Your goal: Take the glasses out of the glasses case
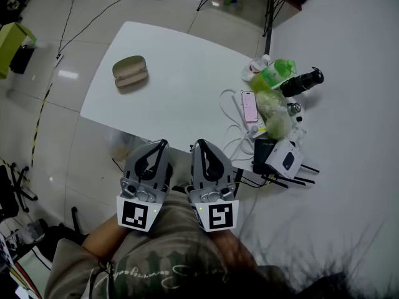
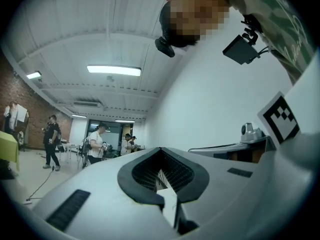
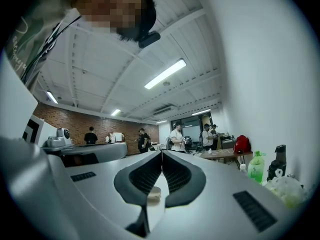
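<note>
Here, nearest the person, the grey left gripper (image 1: 163, 143) and grey right gripper (image 1: 198, 143) hover side by side at the near edge of the white rectangular table (image 1: 187, 98), both claws pinched together, empty; the olive oval glasses case (image 1: 130, 71) lies closed towards the far left corner

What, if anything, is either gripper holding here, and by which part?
Nothing. Both the left gripper and right gripper are shut and empty; the glasses case lies on the table, untouched.

glasses case (image 1: 130, 71) | olive-beige, closed | far left of white table (image 1: 181, 92)
</note>
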Tool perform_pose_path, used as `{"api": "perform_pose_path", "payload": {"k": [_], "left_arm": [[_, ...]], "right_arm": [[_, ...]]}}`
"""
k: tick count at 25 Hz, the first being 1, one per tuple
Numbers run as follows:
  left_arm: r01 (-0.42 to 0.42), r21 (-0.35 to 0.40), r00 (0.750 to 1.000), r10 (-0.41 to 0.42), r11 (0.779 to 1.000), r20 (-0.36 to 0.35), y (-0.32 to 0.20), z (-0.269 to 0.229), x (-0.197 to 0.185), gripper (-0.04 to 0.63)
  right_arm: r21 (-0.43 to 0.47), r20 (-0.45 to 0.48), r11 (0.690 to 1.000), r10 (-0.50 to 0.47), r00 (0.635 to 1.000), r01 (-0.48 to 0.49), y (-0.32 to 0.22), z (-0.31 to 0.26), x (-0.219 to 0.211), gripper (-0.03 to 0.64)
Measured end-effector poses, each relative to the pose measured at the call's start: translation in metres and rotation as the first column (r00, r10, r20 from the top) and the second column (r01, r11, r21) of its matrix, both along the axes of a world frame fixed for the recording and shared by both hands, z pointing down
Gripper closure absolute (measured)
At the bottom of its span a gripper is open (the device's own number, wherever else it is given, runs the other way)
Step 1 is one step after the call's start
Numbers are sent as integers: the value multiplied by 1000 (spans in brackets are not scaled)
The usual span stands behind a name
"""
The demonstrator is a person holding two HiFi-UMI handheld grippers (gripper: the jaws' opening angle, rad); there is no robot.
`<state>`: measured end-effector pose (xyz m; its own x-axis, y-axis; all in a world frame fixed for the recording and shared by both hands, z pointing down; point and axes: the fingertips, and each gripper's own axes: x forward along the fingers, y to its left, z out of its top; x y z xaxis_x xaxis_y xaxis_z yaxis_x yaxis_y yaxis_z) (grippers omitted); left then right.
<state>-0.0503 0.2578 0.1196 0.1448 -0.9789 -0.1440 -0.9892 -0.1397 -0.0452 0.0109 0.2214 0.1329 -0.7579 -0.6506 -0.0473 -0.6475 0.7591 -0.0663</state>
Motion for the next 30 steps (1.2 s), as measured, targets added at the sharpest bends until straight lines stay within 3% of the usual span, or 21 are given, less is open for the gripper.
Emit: {"api": "perform_pose_path", "payload": {"k": [12,19,23,27,30], "left_arm": [[69,-111,997,-71,991,-21,83,17,50,586],[23,-77,999,-25,997,-20,107,10,75,586],[-19,-55,1000,18,998,-25,105,5,73,586],[-35,-81,991,24,996,-132,98,-5,55,586],[-28,-81,992,18,996,-122,99,-9,34,586]], "right_arm": [[-21,56,1000,-18,998,19,85,16,47,604],[4,37,1000,-19,999,19,117,16,62,604],[35,11,999,19,1000,-20,116,10,62,604],[78,-7,996,34,999,-33,117,0,48,604],[84,-13,996,38,999,-36,116,-1,30,604]]}}
